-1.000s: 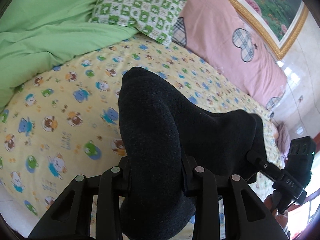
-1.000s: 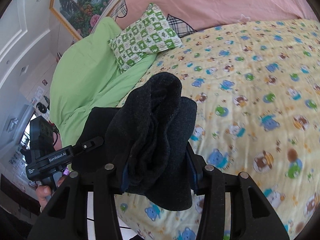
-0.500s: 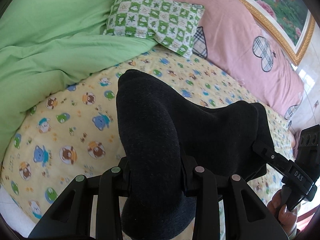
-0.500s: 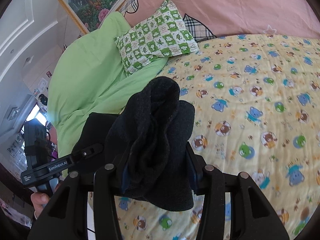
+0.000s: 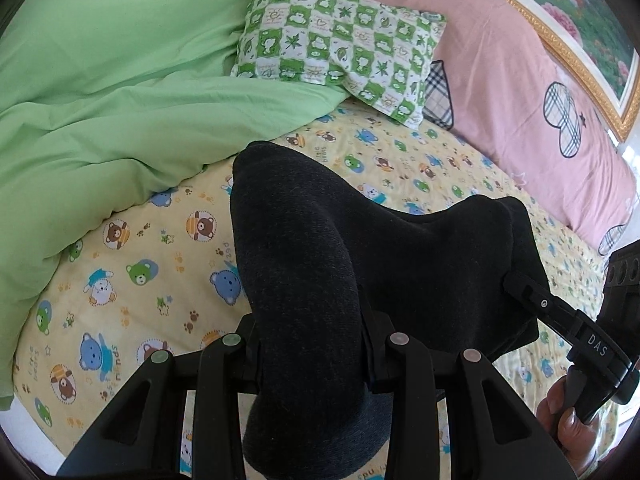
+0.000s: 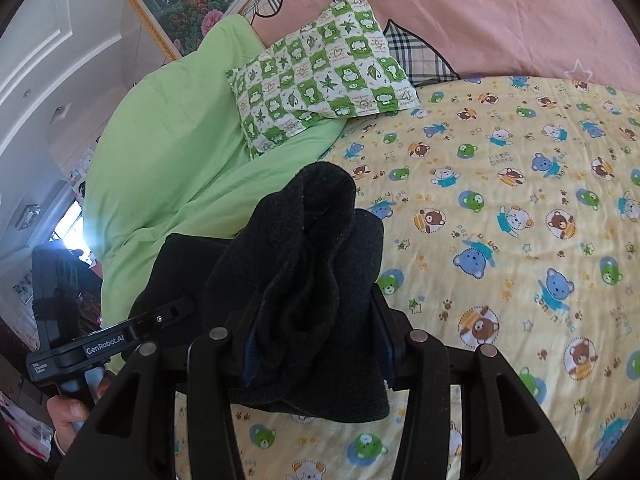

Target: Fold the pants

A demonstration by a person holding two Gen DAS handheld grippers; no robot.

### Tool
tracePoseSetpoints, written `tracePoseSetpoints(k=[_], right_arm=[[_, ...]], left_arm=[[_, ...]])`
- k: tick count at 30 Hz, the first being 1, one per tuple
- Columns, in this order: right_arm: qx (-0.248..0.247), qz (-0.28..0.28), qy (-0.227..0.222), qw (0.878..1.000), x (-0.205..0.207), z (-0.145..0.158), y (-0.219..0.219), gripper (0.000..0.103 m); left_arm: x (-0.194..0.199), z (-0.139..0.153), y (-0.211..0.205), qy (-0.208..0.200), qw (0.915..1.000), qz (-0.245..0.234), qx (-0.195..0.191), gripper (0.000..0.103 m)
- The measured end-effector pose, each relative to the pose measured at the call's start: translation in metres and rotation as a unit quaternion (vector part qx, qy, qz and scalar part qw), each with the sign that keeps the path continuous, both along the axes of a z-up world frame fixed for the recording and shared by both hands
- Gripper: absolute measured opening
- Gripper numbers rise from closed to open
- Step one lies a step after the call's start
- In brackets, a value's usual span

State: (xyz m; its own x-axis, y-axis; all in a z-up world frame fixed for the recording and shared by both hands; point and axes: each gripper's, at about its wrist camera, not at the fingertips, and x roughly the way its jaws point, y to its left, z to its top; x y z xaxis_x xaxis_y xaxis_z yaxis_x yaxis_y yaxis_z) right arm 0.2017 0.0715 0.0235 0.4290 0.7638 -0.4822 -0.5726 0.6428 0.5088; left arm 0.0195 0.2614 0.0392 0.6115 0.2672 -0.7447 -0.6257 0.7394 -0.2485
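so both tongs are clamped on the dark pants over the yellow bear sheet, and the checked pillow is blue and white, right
Not quite: the checked pillow is green and white, as the right wrist view shows plainly. The rest holds. The left tongs and the right tongs are each clamped on the dark pants, held over the yellow bear sheet.

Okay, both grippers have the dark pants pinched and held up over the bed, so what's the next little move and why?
Probably carry the pants a little further over the yellow bear sheet, then lower them flat. Both the left gripper and the right gripper are clamped on bunched fabric, which hangs between them above the bed. The green quilt and checked pillow crowd one side, so the open sheet looks safer.
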Motion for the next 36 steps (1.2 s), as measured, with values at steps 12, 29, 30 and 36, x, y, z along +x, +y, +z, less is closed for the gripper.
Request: tracePoseSetpoints(k=[12,29,30,36], right_arm=[[-0.013,0.006,0.001,1.0,0.025,-0.006,0.02,0.048],[-0.065,-0.008,-0.005,0.998,0.04,-0.026,0.018,0.057],[-0.067,-0.009,-0.005,0.998,0.04,-0.028,0.016,0.06],[-0.062,-0.02,0.011,0.998,0.045,-0.042,0.003,0.072]], left_arm=[[0.011,-0.01,0.015,0.003,0.9999,0.011,0.006,0.034],[0.009,-0.034,0.022,0.007,0.9997,0.012,-0.022,0.063],[0.008,-0.035,0.022,0.008,0.9997,0.017,-0.019,0.069],[0.001,-0.034,0.024,0.006,0.9997,0.014,-0.018,0.075]])
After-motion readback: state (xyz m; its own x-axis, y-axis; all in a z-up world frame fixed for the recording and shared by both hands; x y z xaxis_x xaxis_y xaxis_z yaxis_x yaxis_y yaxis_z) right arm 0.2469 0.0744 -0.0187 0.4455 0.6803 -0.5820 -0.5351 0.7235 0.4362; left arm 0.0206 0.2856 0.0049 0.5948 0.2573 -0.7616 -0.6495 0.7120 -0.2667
